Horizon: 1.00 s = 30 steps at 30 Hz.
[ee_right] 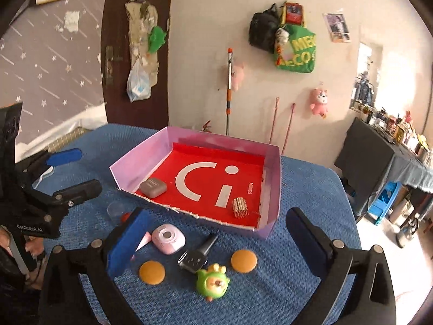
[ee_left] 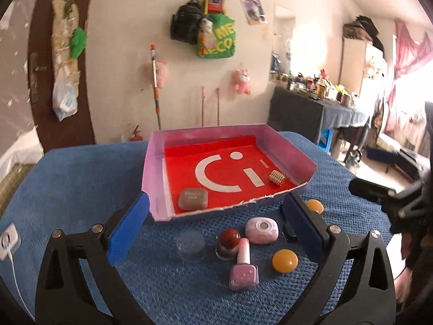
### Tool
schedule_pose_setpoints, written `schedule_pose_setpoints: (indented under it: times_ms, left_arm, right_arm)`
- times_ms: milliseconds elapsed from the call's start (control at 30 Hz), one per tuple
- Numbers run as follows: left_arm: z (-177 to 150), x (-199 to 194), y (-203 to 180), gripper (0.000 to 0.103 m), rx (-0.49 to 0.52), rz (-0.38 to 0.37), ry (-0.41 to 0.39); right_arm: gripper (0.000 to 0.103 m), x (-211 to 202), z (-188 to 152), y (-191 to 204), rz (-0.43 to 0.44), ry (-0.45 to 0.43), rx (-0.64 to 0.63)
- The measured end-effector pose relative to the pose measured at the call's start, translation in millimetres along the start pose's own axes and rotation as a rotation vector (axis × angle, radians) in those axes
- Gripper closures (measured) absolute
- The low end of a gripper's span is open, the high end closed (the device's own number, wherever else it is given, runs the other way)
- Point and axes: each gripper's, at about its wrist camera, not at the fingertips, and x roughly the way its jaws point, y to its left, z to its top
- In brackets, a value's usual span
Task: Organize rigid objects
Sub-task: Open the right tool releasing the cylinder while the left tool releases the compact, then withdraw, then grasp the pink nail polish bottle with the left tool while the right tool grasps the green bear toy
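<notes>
Your pink tray with its red liner fills mid-frame, its torn open edge facing you. Inside it, the grey case sits lower left and the beaded cylinder lower right, its long axis running up-frame. Below the tray, the pink polish bottle points its cap up-frame. Your left gripper and right gripper both gape wide, holding nothing.

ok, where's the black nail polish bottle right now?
The black nail polish bottle lies on its side on the blue cloth in front of the pink box, between the pink oval case and green toy.
</notes>
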Motion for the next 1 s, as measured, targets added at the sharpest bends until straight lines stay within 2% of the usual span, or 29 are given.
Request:
schedule_pose_setpoints:
  times_ms: [133, 333, 400, 567, 1000]
  left_arm:
    - [-16.7, -3.3, 0.4, 0.002, -0.035, 0.016, 0.013]
    - [-43.5, -2.9, -3.5, 0.002, -0.022, 0.042, 0.044]
    - [-51.6, -1.8, -6.3, 0.002, -0.013, 0.046, 0.053]
    - [-68.7, 5.1, -14.0, 0.002, 0.019, 0.037, 0.086]
    - [-86.6, 39.7, -12.8, 0.002, -0.001, -0.018, 0.220]
  right_arm:
    - [0.000, -7.1, -23.4, 8.0, -0.082, -0.036, 0.003]
    - [0.000, -7.8, -53.5, 10.3, -0.144, -0.077, 0.037]
    - [0.000, -6.5, -61.4, 9.0, -0.140, -0.080, 0.060]
    - [0.000, 10.5, -78.4, 1.8, -0.124, -0.021, 0.128]
    - [0.000, 45.9, -99.4, 0.8, -0.066, 0.083, 0.160]
